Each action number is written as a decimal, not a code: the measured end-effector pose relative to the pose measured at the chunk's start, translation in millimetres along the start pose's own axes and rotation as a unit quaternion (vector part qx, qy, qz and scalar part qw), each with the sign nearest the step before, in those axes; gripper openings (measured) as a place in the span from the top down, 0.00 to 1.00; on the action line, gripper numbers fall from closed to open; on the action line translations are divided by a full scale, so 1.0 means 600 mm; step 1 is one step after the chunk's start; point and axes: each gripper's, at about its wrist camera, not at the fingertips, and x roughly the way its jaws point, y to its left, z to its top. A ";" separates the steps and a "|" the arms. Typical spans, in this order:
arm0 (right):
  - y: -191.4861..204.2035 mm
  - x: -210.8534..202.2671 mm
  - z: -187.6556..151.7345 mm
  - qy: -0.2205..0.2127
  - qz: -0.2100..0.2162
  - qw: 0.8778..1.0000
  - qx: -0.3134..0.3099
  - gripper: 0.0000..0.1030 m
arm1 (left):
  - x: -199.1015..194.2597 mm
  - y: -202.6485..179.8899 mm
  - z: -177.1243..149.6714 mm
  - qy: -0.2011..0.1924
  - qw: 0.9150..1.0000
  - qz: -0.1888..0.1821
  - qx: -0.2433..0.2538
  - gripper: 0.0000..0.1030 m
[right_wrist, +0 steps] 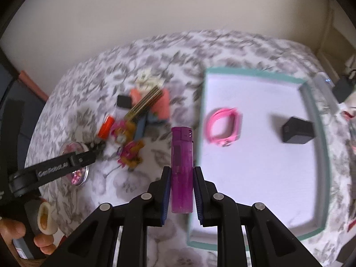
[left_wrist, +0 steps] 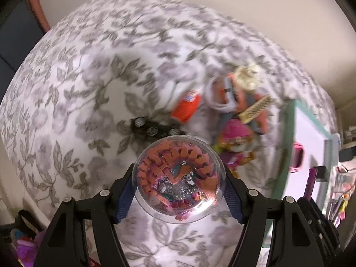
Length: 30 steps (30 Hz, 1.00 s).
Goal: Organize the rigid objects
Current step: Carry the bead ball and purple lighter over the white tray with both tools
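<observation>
My left gripper (left_wrist: 179, 191) is shut on a clear plastic ball (left_wrist: 178, 178) with an orange toy dragon coiled inside, held above the floral cloth (left_wrist: 77, 89). In the right wrist view that ball (right_wrist: 76, 153) shows as a blurred disc behind the left gripper's black finger. My right gripper (right_wrist: 182, 173) is shut on a purple lighter (right_wrist: 181, 155) standing upright between the pads, just left of the teal rim of a white tray (right_wrist: 255, 72). The tray holds a pink watch (right_wrist: 223, 126) and a black box (right_wrist: 298, 130).
A pile of small items lies on the cloth left of the tray: an orange container (right_wrist: 106, 126), pink toy figures (right_wrist: 130, 153), a gold comb (right_wrist: 144, 102), a black square (right_wrist: 123, 101), a black battery strip (left_wrist: 153, 129). A hand (right_wrist: 42, 240) holds the left gripper.
</observation>
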 end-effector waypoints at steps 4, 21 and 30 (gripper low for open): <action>-0.025 -0.015 0.007 -0.009 -0.013 1.000 0.026 0.80 | -0.025 -0.030 -0.001 -0.020 0.999 -0.021 0.031 0.30; -0.216 -0.073 0.004 -0.026 -0.117 0.983 0.138 0.80 | -0.053 -0.220 -0.097 -0.023 0.976 -0.115 0.185 0.30; -0.259 -0.034 -0.016 0.017 -0.112 0.979 0.171 0.80 | -0.022 -0.274 -0.139 -0.015 0.964 -0.108 0.243 0.30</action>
